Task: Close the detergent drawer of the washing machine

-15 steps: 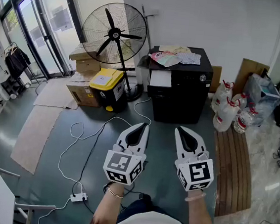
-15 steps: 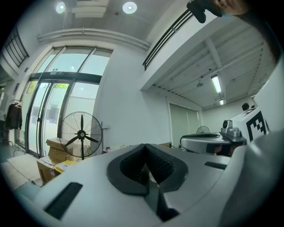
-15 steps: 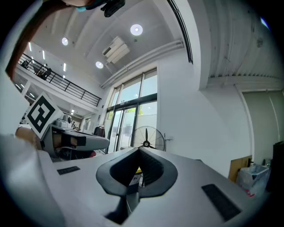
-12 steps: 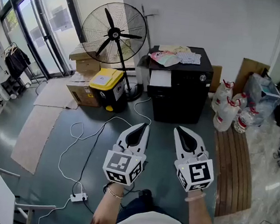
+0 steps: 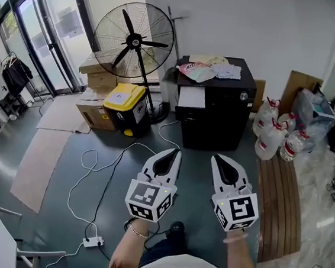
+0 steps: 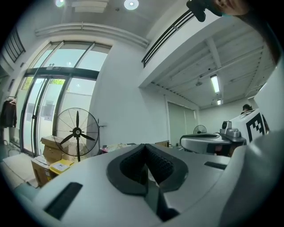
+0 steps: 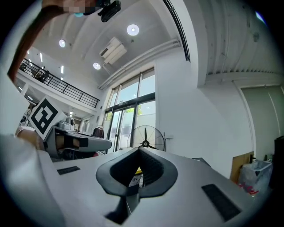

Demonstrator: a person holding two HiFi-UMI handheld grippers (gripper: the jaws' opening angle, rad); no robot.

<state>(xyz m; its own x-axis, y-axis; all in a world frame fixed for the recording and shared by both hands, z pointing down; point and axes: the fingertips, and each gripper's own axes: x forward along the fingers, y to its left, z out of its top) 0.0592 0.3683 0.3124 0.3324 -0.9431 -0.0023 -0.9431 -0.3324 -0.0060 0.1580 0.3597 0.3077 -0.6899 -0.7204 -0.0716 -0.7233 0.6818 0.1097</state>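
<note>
Against the white wall, a black box-shaped washing machine is seen, its white detergent drawer at the upper left front. The left gripper and right gripper are held well short, fingers closed, empty.

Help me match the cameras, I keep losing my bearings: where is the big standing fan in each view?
Head view: the fan stands upper left of centre, against the white wall.
Left gripper view: the fan is at the left, about mid-height.
Right gripper view: the fan is small, near the centre.
Shared landmark: the glass doors, just left of the fan in all three views.
</note>
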